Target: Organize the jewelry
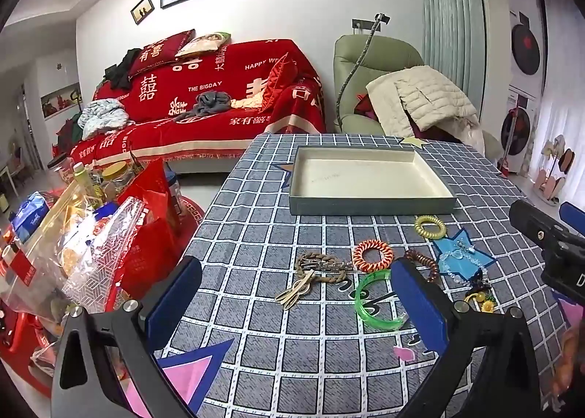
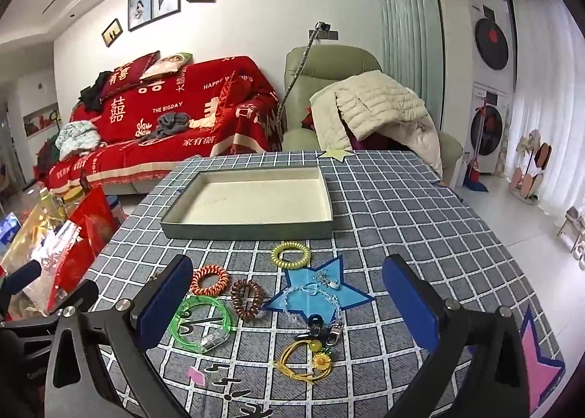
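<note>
Glossy translucent plastic bangle [image 2: 202,319]; matt woven tablecloth [image 2: 402,206].

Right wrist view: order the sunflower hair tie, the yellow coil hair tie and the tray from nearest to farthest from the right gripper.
Measured from the right gripper, jaws open:
1. Sunflower hair tie: nearest, low between the jaws.
2. Yellow coil hair tie: farther out, centre, just short of the tray.
3. Tray: farthest, toward the table's far side, slightly left.

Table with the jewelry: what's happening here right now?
A person holds two grippers open above the table, neither gripping anything. The left gripper hangs over the braided bracelet, the right gripper over the clear bracelet. The shallow box holds nothing; hair ties and the green bangle lie loose.
</note>
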{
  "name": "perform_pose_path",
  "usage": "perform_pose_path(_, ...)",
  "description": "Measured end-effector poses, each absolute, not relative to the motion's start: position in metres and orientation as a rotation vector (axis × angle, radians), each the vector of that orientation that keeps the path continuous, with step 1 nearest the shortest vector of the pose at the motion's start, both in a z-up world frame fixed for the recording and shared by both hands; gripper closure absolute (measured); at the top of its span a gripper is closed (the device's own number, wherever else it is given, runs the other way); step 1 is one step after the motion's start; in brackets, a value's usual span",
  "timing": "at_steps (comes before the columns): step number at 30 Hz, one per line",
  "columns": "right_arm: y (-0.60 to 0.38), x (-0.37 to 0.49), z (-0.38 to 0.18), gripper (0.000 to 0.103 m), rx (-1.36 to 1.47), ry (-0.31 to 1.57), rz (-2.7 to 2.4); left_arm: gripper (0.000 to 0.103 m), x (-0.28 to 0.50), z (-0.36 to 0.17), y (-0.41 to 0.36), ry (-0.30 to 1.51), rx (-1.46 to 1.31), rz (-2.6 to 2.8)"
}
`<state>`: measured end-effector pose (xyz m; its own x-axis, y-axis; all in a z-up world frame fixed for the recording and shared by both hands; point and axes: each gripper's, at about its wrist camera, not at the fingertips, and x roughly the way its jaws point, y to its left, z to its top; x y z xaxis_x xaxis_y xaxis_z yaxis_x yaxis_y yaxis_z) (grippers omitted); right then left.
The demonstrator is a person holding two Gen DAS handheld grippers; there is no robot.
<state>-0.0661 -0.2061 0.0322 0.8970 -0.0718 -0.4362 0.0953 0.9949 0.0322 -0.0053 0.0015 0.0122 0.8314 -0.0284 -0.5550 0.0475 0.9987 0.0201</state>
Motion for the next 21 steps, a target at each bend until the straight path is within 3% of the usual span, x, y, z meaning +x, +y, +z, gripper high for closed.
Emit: perform_pose_path(21,-0.2002,-0.062,0.0368,0.0,0.027,0.426,-0.082,0.0,-0.0067,0.0202,0.0035,0.562,0.017,-0.049)
